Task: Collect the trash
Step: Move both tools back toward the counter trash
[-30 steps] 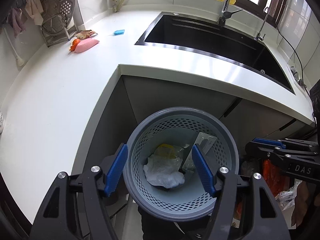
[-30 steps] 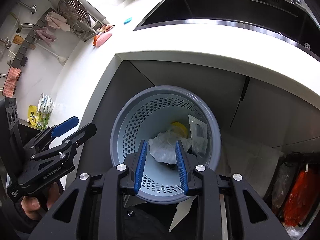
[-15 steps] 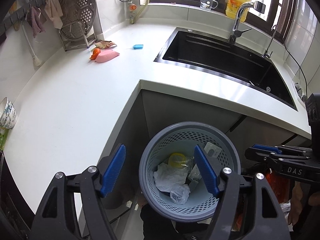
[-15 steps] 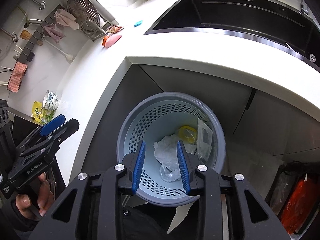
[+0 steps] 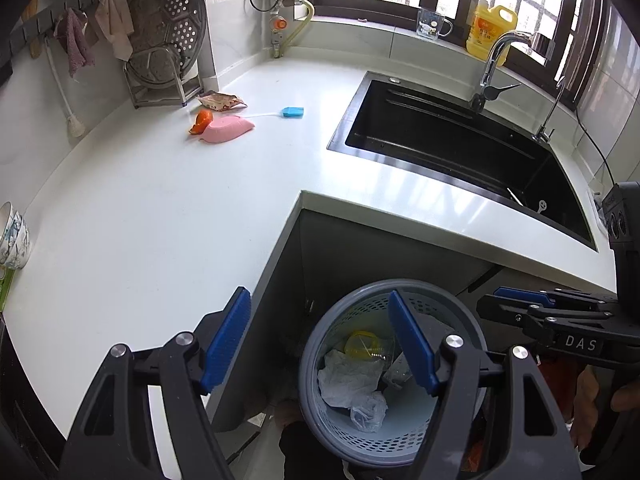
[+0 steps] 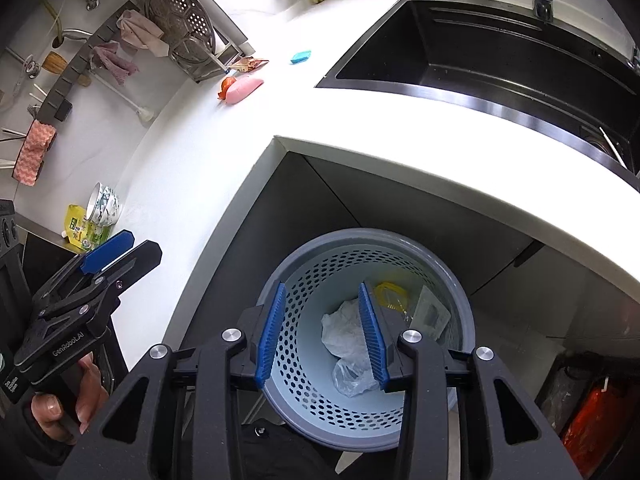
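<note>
A grey perforated waste basket [image 5: 320, 344] [image 6: 460, 292] stands on the floor in the counter's corner and holds white crumpled plastic [image 5: 348, 380] [image 6: 344, 328], a yellow lid [image 5: 362, 344] and a blister pack [image 6: 430, 314]. My left gripper [image 5: 320, 344] is open and empty above the basket's left rim. My right gripper [image 6: 322, 330] is open and empty over the basket. On the far white counter lie a pink wrapper [image 5: 226, 130] [image 6: 242, 89], an orange scrap [image 5: 200, 122], a brown snack wrapper [image 5: 220, 101] and a blue brush [image 5: 292, 112].
A black sink [image 5: 460, 148] with a tap [image 5: 494, 60] is set in the counter at the right. A dish rack [image 5: 164, 52] stands at the back left, stacked bowls [image 5: 12, 236] at the counter's left edge. Orange bags [image 6: 592, 428] lie on the floor at the right.
Both grippers have risen and pulled back from the basket. The right gripper's jaws have opened wider. A clear plastic bag now lies in the basket.
</note>
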